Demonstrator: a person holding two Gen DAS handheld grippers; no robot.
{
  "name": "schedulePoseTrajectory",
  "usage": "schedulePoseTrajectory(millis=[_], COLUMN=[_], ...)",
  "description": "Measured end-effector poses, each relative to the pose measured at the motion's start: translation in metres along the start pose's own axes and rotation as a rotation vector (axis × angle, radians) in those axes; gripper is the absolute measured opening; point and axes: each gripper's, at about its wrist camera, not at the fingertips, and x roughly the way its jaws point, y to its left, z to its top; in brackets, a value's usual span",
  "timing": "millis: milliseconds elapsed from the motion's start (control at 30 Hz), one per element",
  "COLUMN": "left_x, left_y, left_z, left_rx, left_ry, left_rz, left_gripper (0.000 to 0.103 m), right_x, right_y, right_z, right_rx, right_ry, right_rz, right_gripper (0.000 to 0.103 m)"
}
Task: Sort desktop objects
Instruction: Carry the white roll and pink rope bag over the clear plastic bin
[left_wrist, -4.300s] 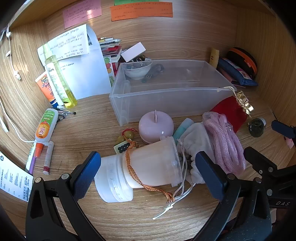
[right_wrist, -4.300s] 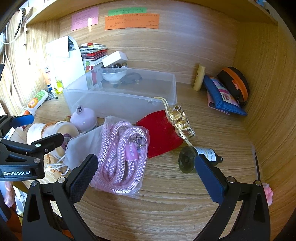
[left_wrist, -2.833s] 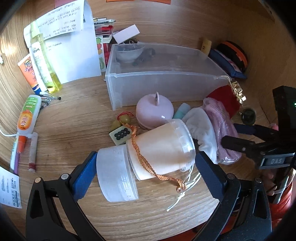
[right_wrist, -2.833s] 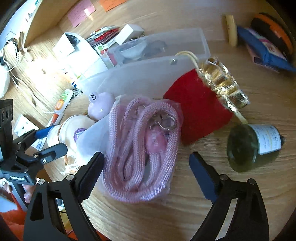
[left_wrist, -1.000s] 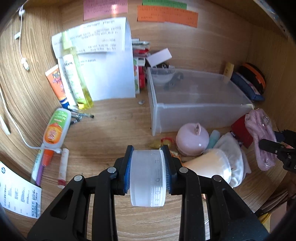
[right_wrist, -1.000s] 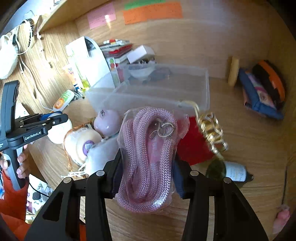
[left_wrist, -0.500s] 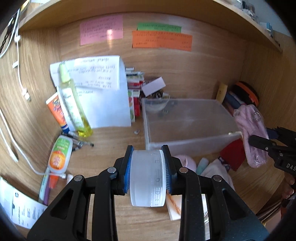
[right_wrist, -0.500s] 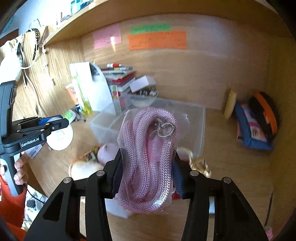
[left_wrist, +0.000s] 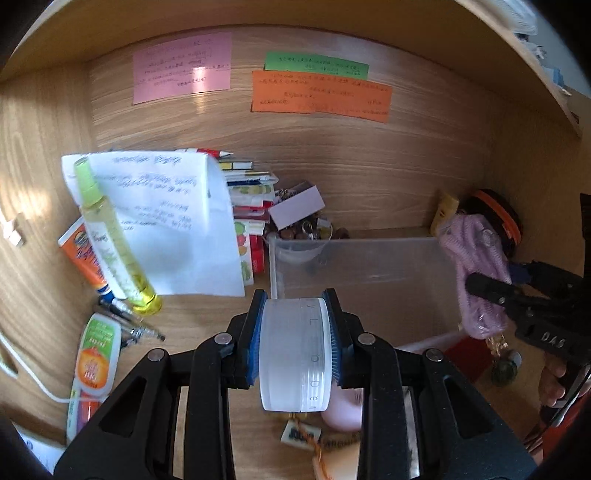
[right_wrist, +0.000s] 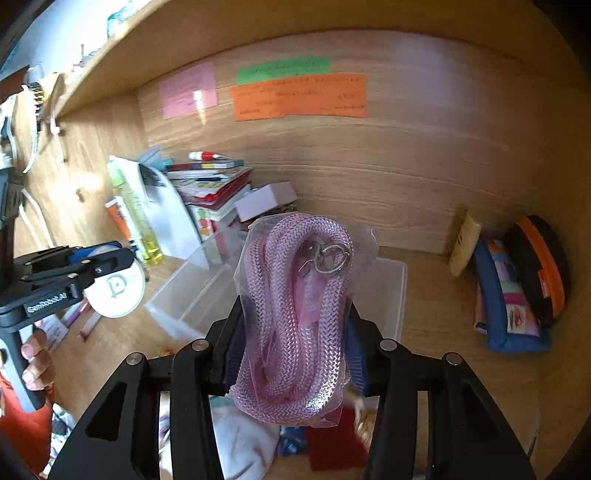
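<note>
A frosted white jar (left_wrist: 294, 354) is seen between blue pads (left_wrist: 254, 345) set on black tongs (left_wrist: 294, 347), and a pale pink braided rope (right_wrist: 295, 314) with a silver clasp (right_wrist: 325, 258), wrapped in clear film, is shown in the other black tongs (right_wrist: 295, 354). The wood-grain back wall (left_wrist: 369, 155) is marked by a pink note (left_wrist: 181, 67), a green note (left_wrist: 316, 65) and an orange note (left_wrist: 320, 96). A translucent bin (left_wrist: 369, 273), a yellow-green spray bottle (left_wrist: 110, 236), an orange tube (left_wrist: 83, 254) and a blue pouch (right_wrist: 509, 302) beside a black case with an orange band (right_wrist: 541, 266) are seen on the tan counter (right_wrist: 428, 295).
</note>
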Motion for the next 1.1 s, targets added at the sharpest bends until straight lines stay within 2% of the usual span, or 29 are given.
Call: schedulePoseTrajectory(millis=[300,567,700,833,1000,1067,1100], left_x=[0.057,0.101,0.116,0.122,0.117,0.116,0.114], left_y=[-0.016,-0.029,-0.027,-0.026,-0.028,-0.029,-0.029], left_z=[0.016,0.007,0.003,0.001,0.001,0.002,0.002], left_rx=[0.030,0.071,0.060,0.059,0.075,0.080,0.079], left_ry=[0.061,0.163,0.206,0.226,0.205,0.202,0.202], left_rz=[-0.010,-0.008,0.008,0.023,0.035,0.031,0.029], left_gripper=[0.029,0.029,0.029,0.029,0.029,0.034,0.040], right_x=[0.052,0.086,0.102,0.108,0.112,0.114,0.114], right_y=[-0.017,-0.023,-0.023,-0.019,-0.012,-0.011,-0.011], right_z=[0.006,-0.001,-0.005,-0.005,-0.008,-0.008,-0.008], right_rx=[0.010,-0.008,-0.026,-0.050,-0.086,-0.089,-0.086], right_ry=[0.102,0.197,0.251,0.271,0.289,0.296,0.298], right_rz=[0.004,0.009,0.008,-0.018,-0.041,-0.054,-0.057], right_gripper=[0.044,0.044,0.044,0.045,0.047,0.048,0.048])
